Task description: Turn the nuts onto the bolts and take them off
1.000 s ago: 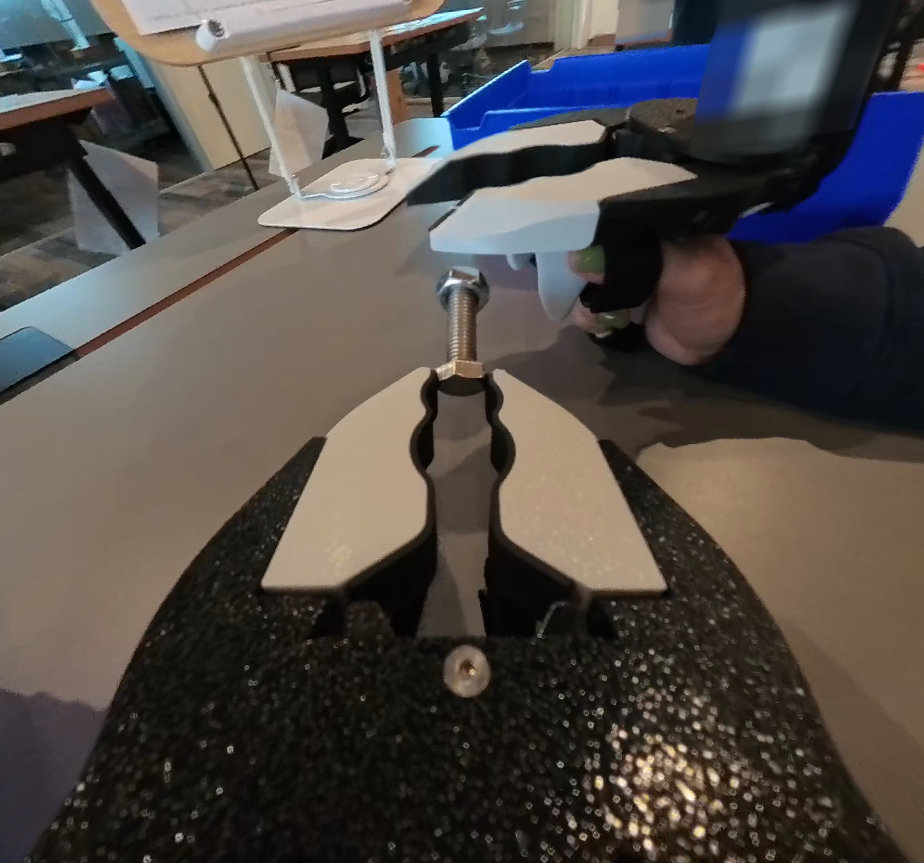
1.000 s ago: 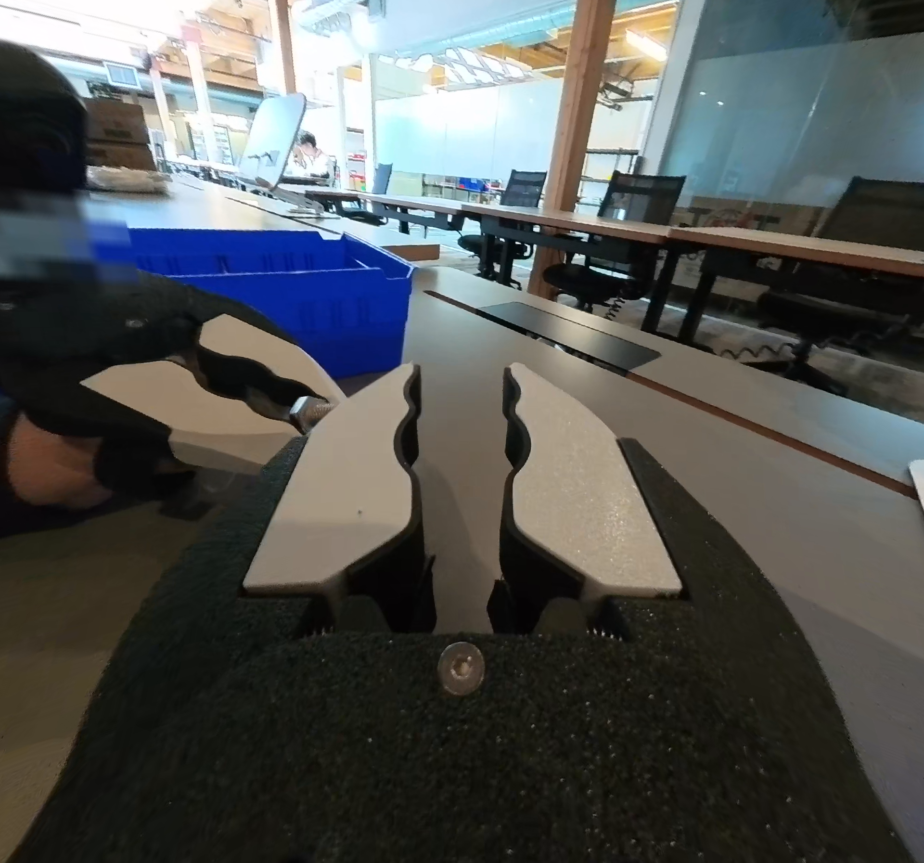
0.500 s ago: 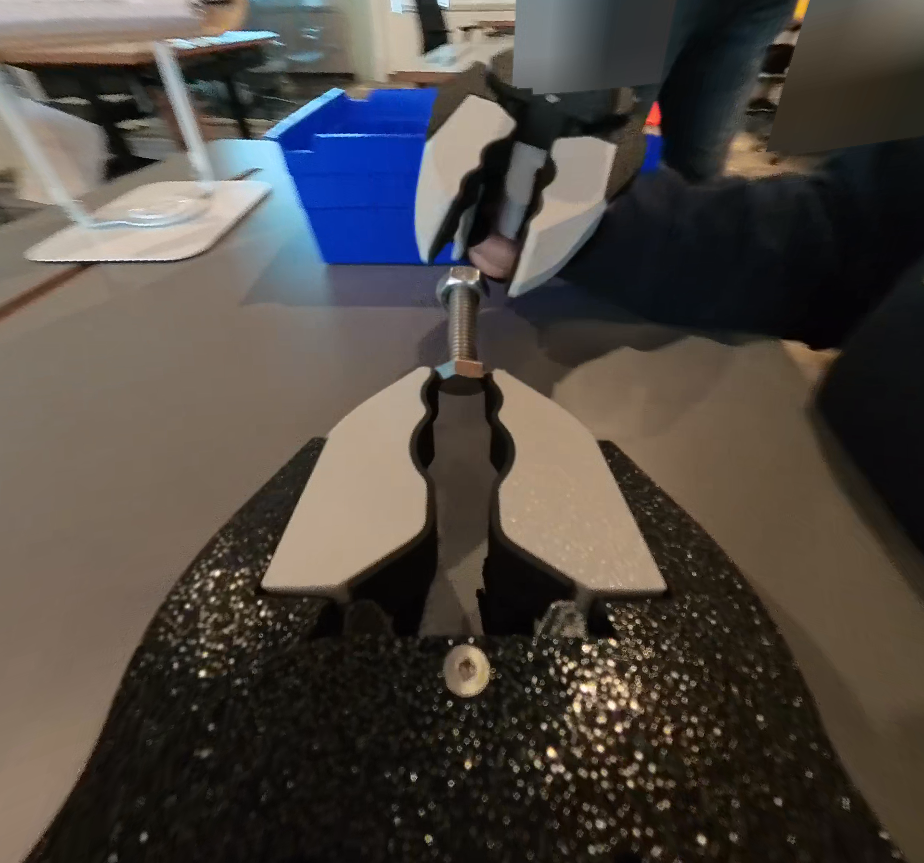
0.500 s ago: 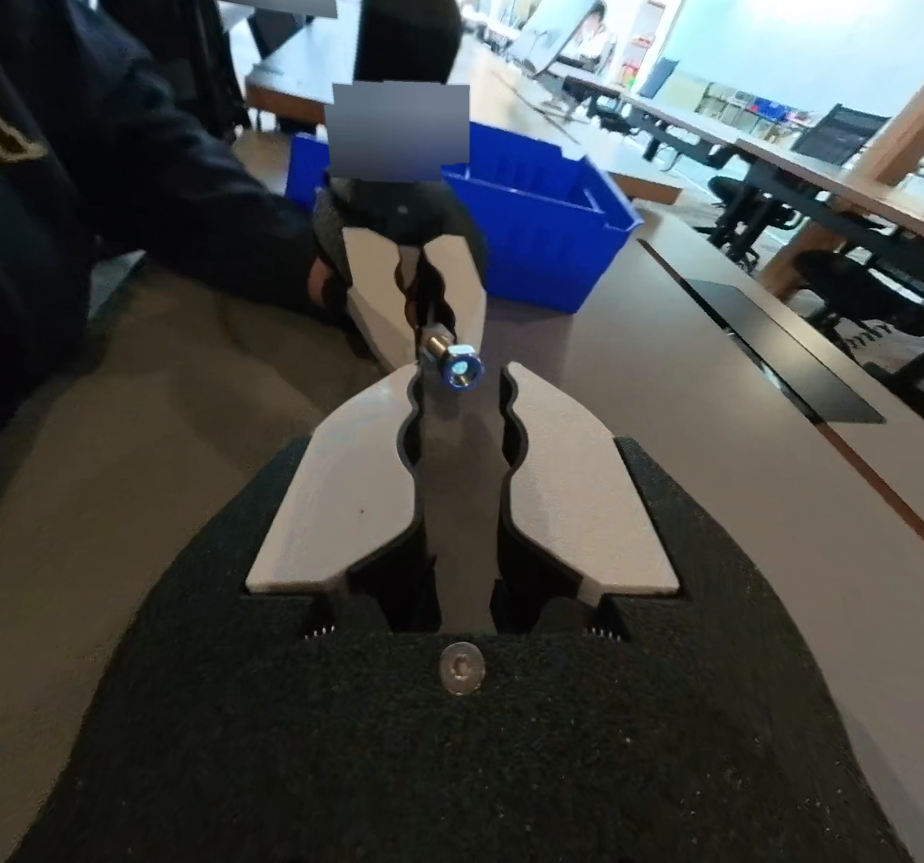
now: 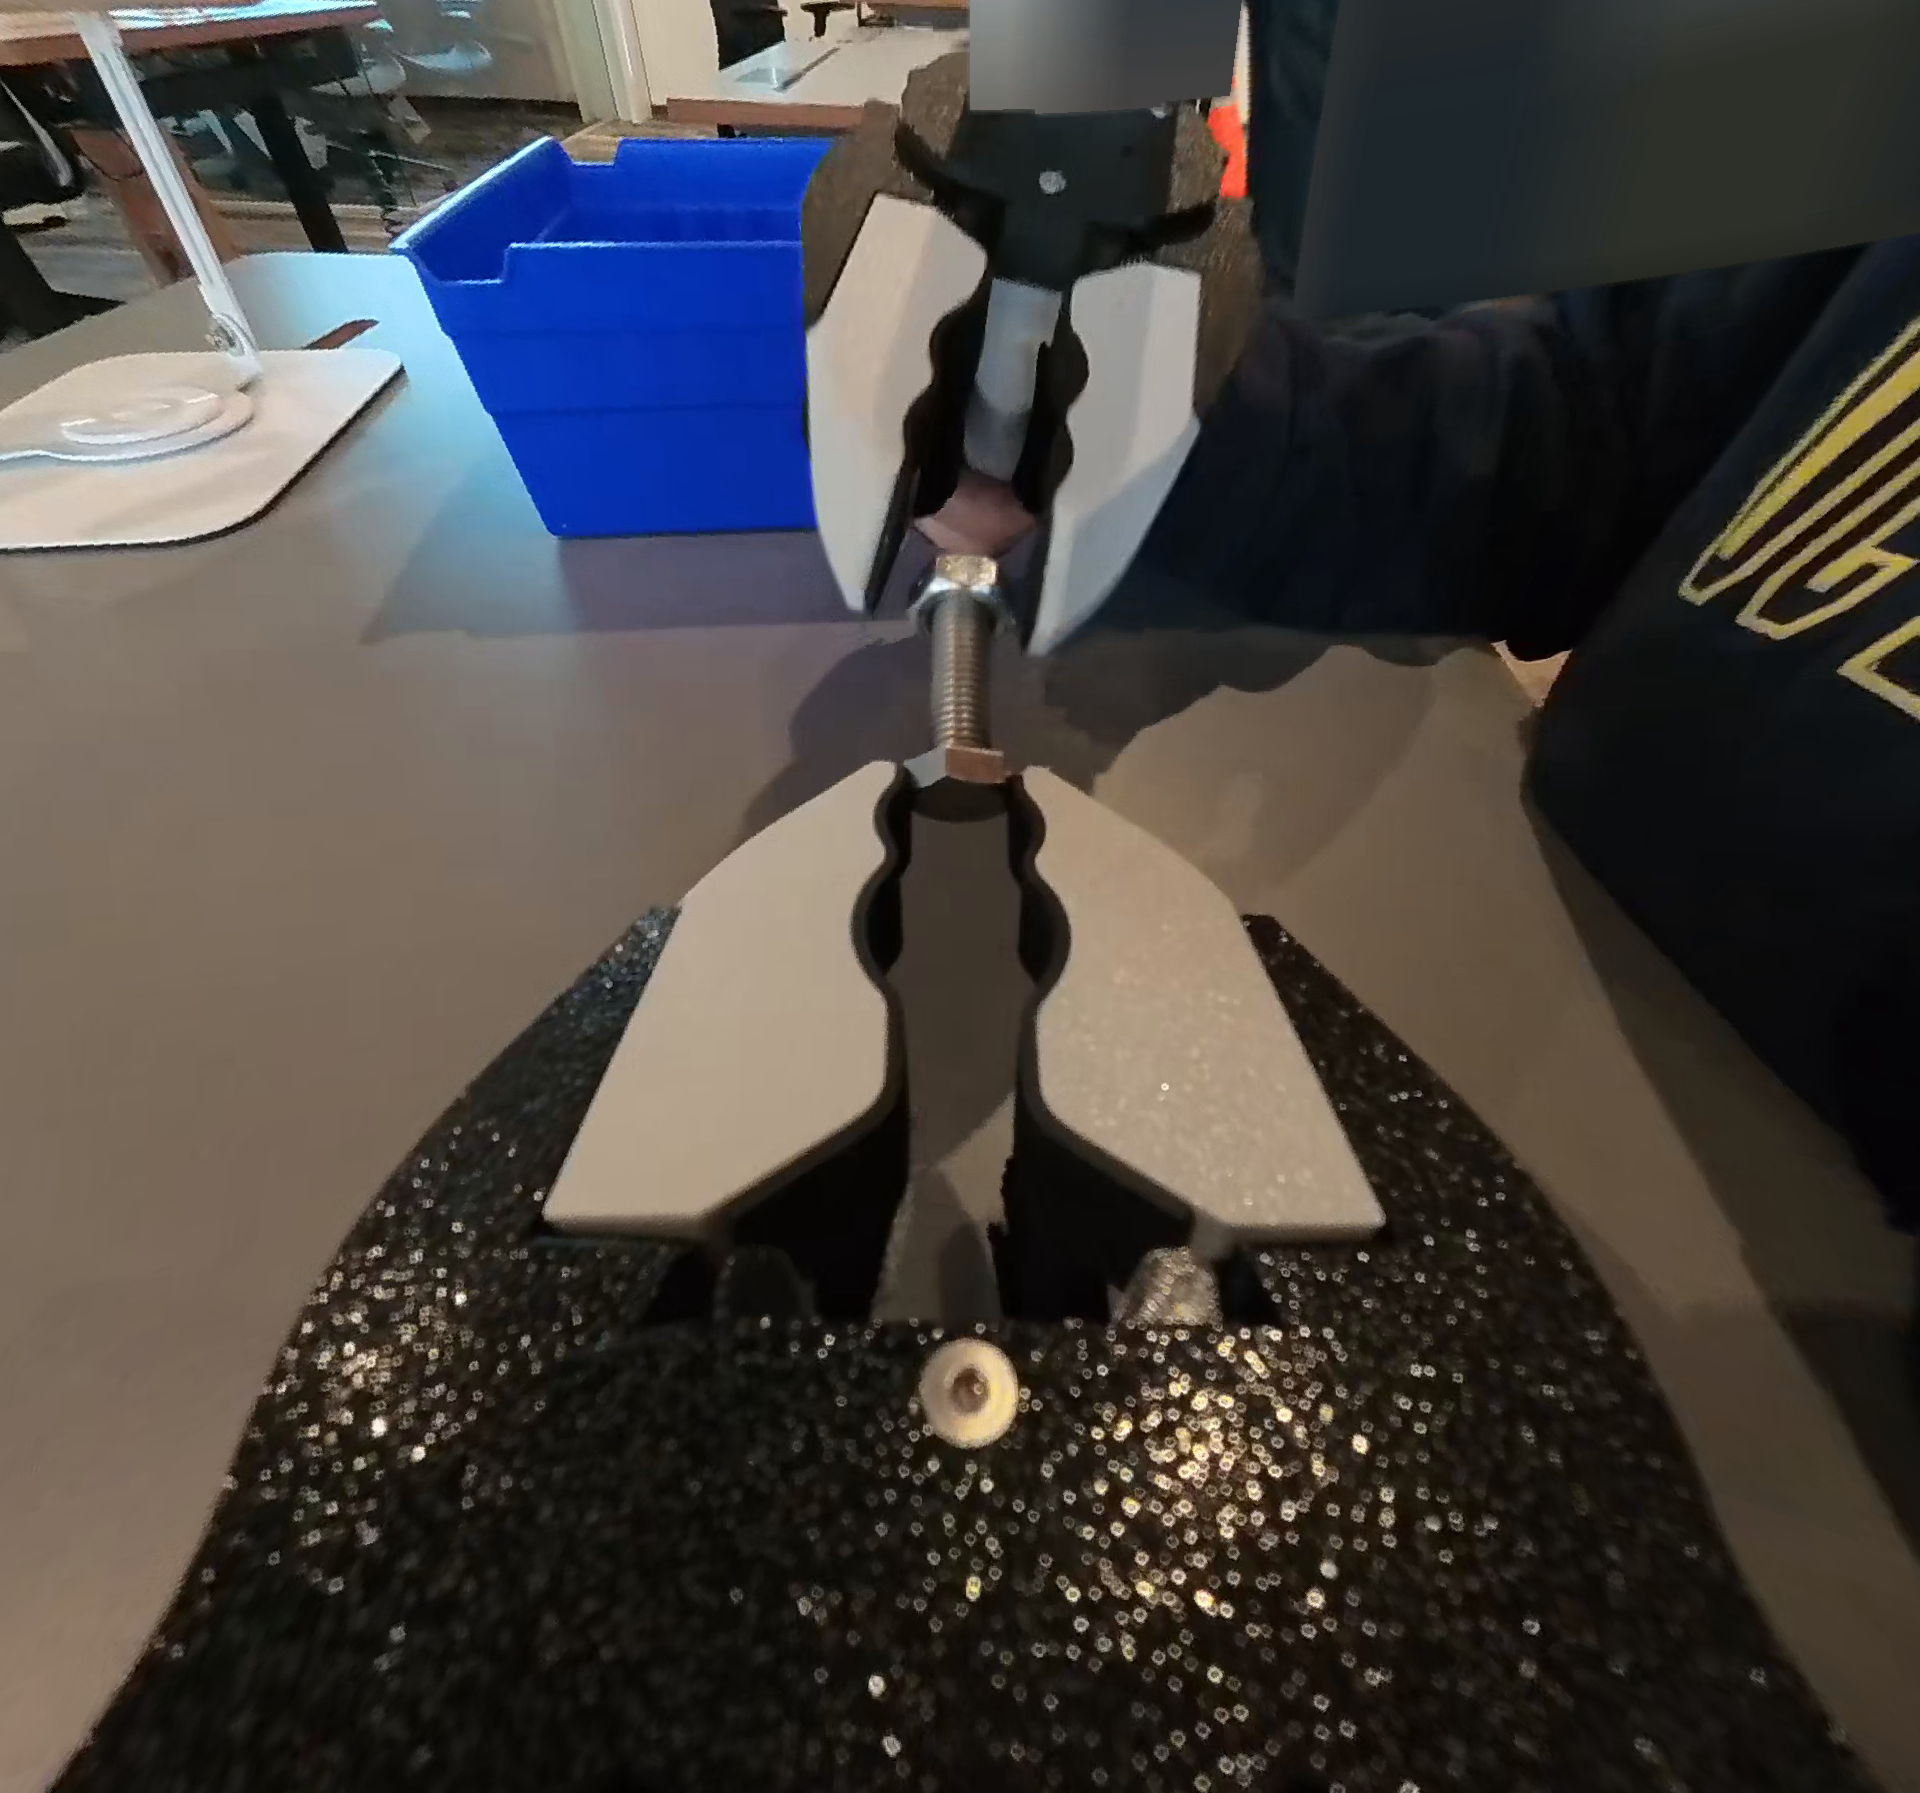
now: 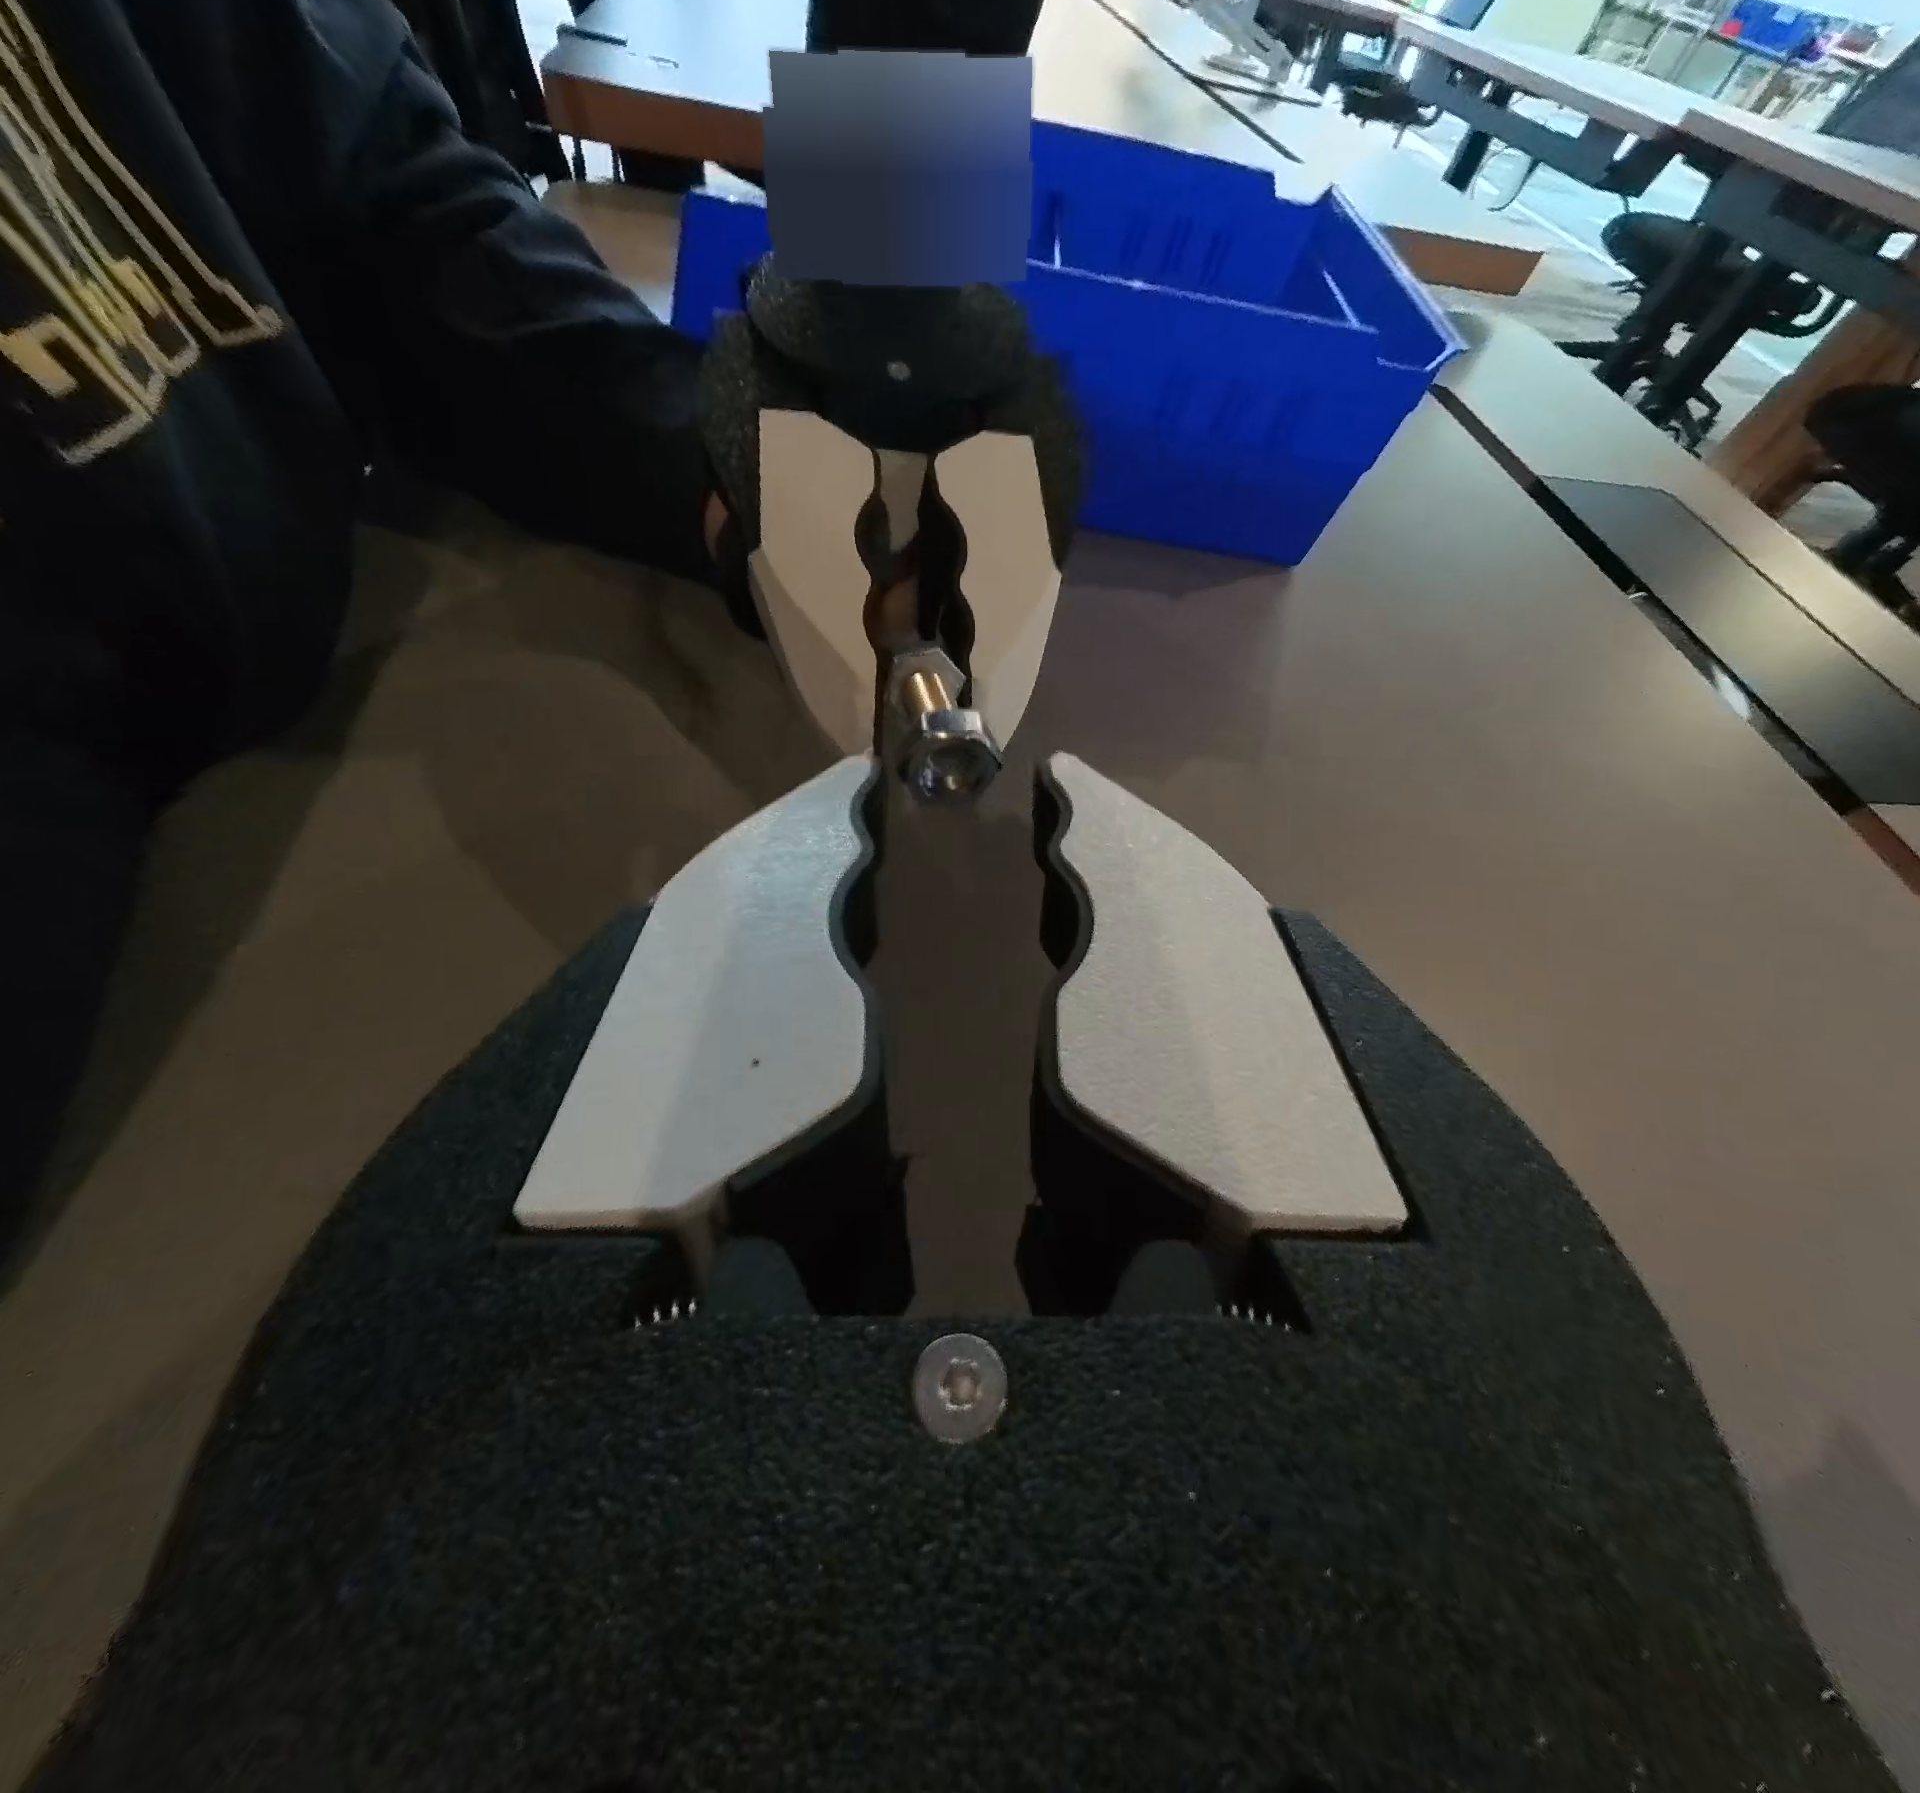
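A steel bolt (image 5: 961, 694) sticks straight out from my left gripper (image 5: 958, 787), which is shut on its hex head. A hex nut (image 5: 961, 585) sits on the bolt's far end. My right gripper (image 5: 956, 616) faces the left one head-on, with its fingers open on either side of the nut. In the right wrist view the nut (image 6: 951, 769) lies between the open tips of my right gripper (image 6: 956, 775) with a gap on each side. Behind it the left gripper (image 6: 920, 652) holds the bolt (image 6: 920, 699).
A blue plastic bin (image 5: 644, 393) stands on the grey table (image 5: 312, 808) behind the grippers; it also shows in the right wrist view (image 6: 1195, 393). A white stand base (image 5: 156, 434) lies at the far left. A person's dark sleeve and torso (image 5: 1558, 548) fill the right side. The tips of both grippers are at nearly the same place.
Both grippers have swung to face each other in line. The right gripper has come closer, so the nut now sits between its open fingertips. The left gripper still holds the bolt.
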The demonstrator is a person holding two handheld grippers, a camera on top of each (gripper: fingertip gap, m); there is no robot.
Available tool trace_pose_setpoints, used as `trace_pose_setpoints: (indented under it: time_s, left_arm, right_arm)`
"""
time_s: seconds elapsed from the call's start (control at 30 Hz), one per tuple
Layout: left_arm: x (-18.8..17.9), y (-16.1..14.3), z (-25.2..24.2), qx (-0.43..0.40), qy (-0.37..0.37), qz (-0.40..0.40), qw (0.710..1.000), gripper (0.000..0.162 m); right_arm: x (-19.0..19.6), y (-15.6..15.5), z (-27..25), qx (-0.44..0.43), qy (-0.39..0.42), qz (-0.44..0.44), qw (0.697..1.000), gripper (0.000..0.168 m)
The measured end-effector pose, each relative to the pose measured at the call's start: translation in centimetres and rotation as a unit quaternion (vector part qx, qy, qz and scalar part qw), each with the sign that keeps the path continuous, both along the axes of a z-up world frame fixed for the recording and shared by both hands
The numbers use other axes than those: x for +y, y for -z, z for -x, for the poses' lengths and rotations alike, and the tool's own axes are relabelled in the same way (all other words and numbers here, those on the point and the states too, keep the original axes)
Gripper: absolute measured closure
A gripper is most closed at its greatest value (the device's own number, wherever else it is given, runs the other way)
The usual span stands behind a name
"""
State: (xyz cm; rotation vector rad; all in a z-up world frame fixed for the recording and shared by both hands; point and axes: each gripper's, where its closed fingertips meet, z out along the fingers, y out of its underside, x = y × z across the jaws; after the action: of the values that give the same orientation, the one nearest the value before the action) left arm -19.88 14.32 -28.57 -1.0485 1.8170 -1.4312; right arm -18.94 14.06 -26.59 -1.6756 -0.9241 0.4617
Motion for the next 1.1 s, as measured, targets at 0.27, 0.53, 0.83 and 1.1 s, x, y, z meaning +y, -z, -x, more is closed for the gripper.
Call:
trace_pose_setpoints:
  time_s: [0.27, 0.53, 0.83, 1.1]
  left_arm:
    - [-0.3, 0.1, 0.1, 0.004, 0.012, -0.001, 1.0, 0.145]
    - [-2.4, 0.8, 1.5, 0.064, 0.103, 0.033, 0.992, 0.145]
    - [-1.2, 1.0, 0.6, 0.055, 0.043, 0.014, 0.997, 0.145]
    - [0.0, 1.4, 0.0, 0.028, -0.024, -0.079, 0.996, 0.145]
  right_arm:
    - [-0.4, -0.3, 0.4, -0.007, -0.008, 0.004, 1.0, 0.149]
    - [-2.4, 0.4, 1.4, -0.142, -0.08, -0.079, 0.984, 0.15]
    - [-1.6, 0.9, 0.6, -0.11, -0.008, 0.025, 0.994, 0.149]
    - [-0.9, 1.5, 0.1, 0.066, 0.072, 0.238, 0.966, 0.149]
